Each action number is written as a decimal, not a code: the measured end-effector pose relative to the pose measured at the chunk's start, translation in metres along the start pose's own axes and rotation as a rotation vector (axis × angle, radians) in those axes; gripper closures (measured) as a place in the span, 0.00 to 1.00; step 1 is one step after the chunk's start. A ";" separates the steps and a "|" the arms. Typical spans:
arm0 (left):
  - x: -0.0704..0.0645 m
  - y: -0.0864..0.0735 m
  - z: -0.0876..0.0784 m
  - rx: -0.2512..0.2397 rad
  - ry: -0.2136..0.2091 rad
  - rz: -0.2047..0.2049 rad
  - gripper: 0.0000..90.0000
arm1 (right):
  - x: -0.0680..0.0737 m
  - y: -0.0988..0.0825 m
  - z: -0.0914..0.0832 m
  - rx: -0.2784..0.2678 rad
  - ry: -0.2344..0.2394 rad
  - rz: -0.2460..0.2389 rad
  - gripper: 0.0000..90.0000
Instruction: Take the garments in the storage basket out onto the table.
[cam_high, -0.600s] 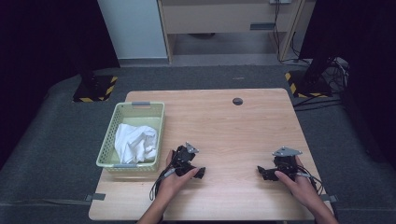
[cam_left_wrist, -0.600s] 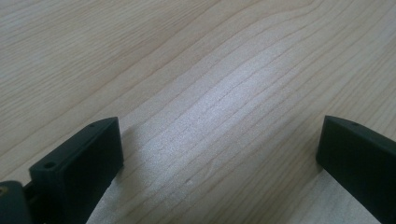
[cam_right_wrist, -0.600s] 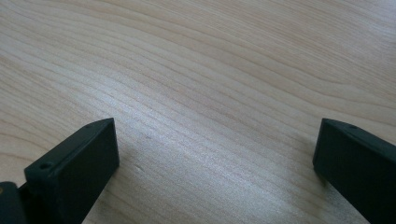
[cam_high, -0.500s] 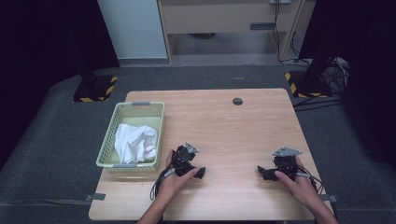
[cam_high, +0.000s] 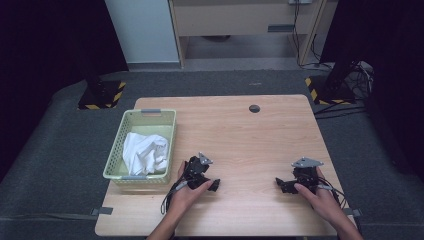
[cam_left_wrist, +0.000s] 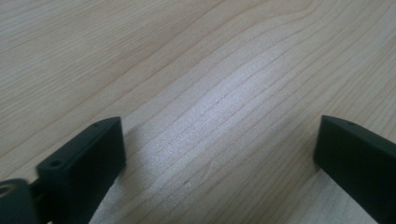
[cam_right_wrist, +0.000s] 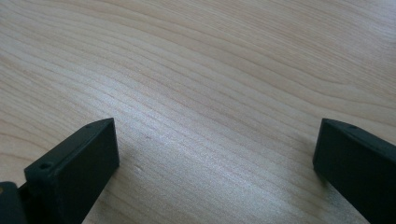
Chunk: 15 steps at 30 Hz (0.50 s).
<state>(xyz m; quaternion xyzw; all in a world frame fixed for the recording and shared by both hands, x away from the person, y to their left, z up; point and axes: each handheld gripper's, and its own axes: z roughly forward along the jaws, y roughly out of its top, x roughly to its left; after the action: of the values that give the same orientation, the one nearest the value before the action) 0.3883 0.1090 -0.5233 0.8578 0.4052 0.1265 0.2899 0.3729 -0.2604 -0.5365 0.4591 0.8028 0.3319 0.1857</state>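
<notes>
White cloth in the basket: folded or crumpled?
Crumpled. The white cloth lies bunched in uneven folds inside the green basket, filling its near half.

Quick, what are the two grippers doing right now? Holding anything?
Left gripper: jaws open, holding nothing, bare table between them.
Right gripper: jaws open, holding nothing, just over the wood.
</notes>
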 end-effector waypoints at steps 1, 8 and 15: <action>0.000 0.000 0.000 -0.004 -0.001 -0.001 0.05 | 0.000 0.000 0.000 0.000 0.001 0.001 0.00; -0.007 0.004 -0.005 -0.021 -0.008 0.026 0.05 | 0.000 0.000 0.000 0.000 0.002 0.000 0.00; -0.011 0.010 -0.014 -0.075 0.005 0.039 0.07 | 0.000 0.000 0.000 -0.001 0.004 -0.003 0.00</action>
<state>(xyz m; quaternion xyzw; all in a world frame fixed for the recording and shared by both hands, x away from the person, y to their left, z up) 0.3809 0.1007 -0.5060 0.8538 0.3840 0.1493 0.3182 0.3735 -0.2606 -0.5365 0.4570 0.8039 0.3328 0.1846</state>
